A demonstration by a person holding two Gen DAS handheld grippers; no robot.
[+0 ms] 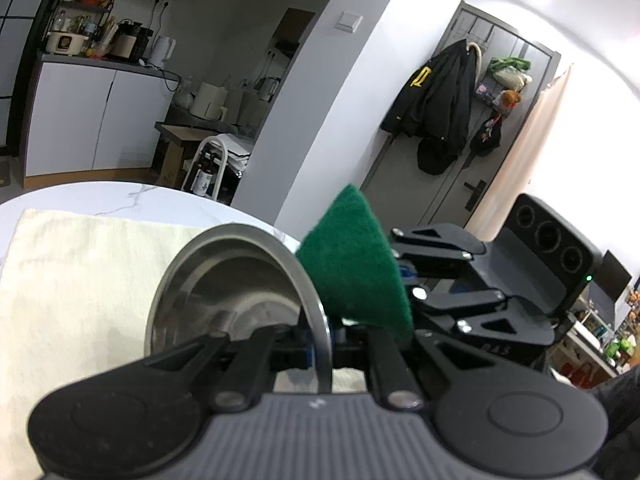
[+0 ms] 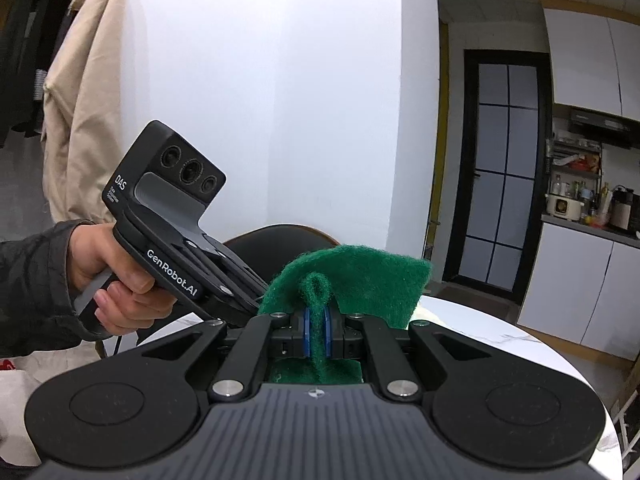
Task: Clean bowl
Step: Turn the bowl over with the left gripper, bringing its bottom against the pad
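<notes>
Left tongs (image 1: 320, 344) pinching bowl (image 1: 240, 288) rim, bowl tipped on edge; right tongs (image 2: 316, 332) clamped on green scouring pad (image 2: 352, 276), just right of the rim, seemingly touching

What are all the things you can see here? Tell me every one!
bowl: one, shiny steel, tipped on its side, rim pinched in the left tongs.
scrubbing pad: one, green, pinched in the right tongs, beside the bowl's rim.
cloth: one, cream, spread on the table under the bowl.
table: one, white marble look.
jacket: one, black, hanging on the grey door.
chair: one, dark, behind the table.
left tongs: one, black, shut on the bowl.
right tongs: one, black, shut on the scrubbing pad.
hand: one, holding the left tongs' handle.
</notes>
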